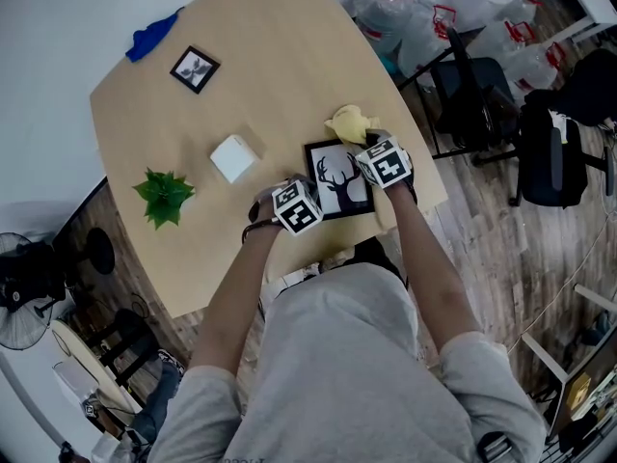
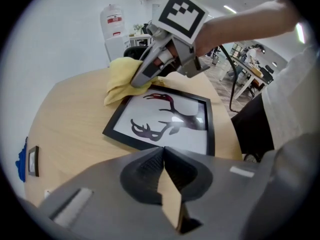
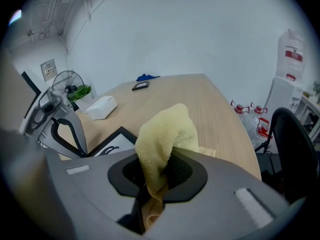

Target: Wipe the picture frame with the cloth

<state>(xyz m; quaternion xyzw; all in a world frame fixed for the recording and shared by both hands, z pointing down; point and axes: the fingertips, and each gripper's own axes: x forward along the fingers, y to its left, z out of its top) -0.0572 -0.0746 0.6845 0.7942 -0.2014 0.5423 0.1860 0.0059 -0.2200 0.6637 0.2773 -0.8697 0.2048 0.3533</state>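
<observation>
The black picture frame with a deer print lies flat near the table's front edge; in the left gripper view the picture frame is just ahead of the jaws. My right gripper is at the frame's far right corner, shut on the yellow cloth. From its own camera the right gripper pinches the yellow cloth, which bunches up above the jaws. My left gripper rests at the frame's left edge. The left gripper has its tips together and nothing between them.
On the wooden table stand a white box, a green plant, a small black frame and a blue cloth at the far edge. Office chairs and water bottles stand to the right of the table.
</observation>
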